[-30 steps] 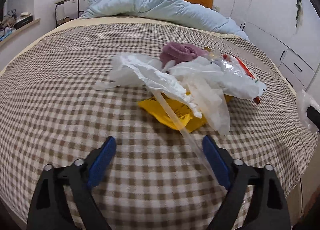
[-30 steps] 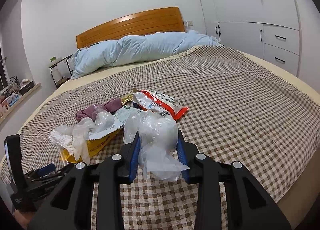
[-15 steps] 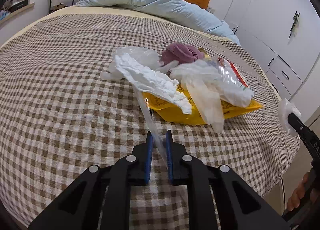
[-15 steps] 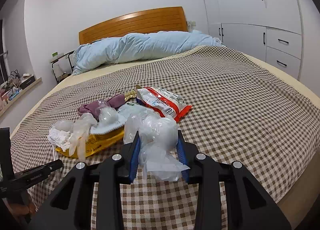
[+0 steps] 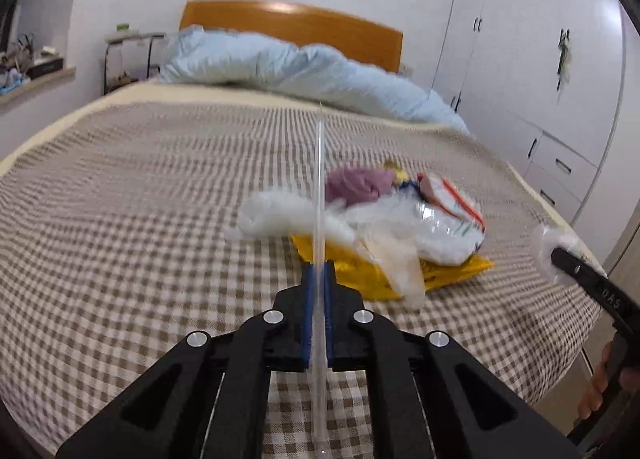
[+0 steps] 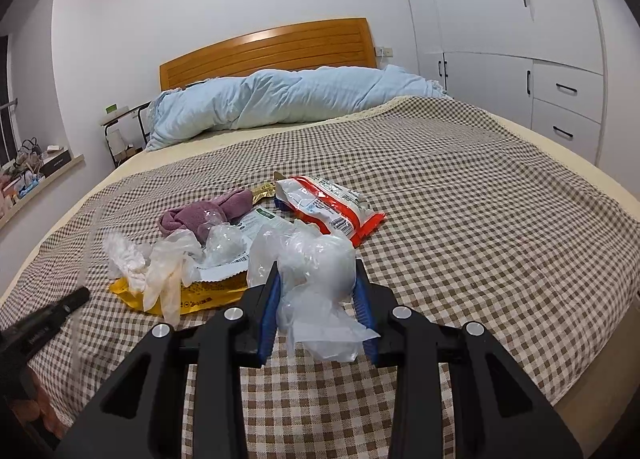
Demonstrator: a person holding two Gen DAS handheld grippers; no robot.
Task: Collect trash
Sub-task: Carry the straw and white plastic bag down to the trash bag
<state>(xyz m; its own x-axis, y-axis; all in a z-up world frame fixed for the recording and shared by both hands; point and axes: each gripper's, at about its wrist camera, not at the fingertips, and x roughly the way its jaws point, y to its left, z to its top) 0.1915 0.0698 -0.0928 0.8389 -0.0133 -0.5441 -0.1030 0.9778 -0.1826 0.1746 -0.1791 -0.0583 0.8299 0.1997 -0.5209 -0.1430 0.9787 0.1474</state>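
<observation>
My left gripper [image 5: 319,271] has its jaws closing flat on a thin clear plastic strip [image 5: 319,179], which stands up over the checked bedspread [image 5: 140,219]. Beyond it lies the trash pile: white tissue [image 5: 276,213], a purple cloth [image 5: 358,183], a red-and-white packet [image 6: 332,207], a translucent glove [image 6: 164,279] and a yellow packet [image 6: 200,295]. My right gripper [image 6: 318,283] is shut on a crumpled clear plastic bag [image 6: 328,263], held just in front of the pile. Each gripper shows at the edge of the other's view.
A rolled light-blue duvet [image 6: 288,99] lies along the wooden headboard [image 6: 264,47]. White wardrobes and drawers [image 6: 560,99] stand to the right of the bed. A cluttered window ledge [image 6: 32,167] and a small rack [image 6: 120,127] are on the left.
The left gripper went from wide open to shut on the clear strip and rose, pulling the strip out of the pile until it stands up. The right gripper kept still with its bag.
</observation>
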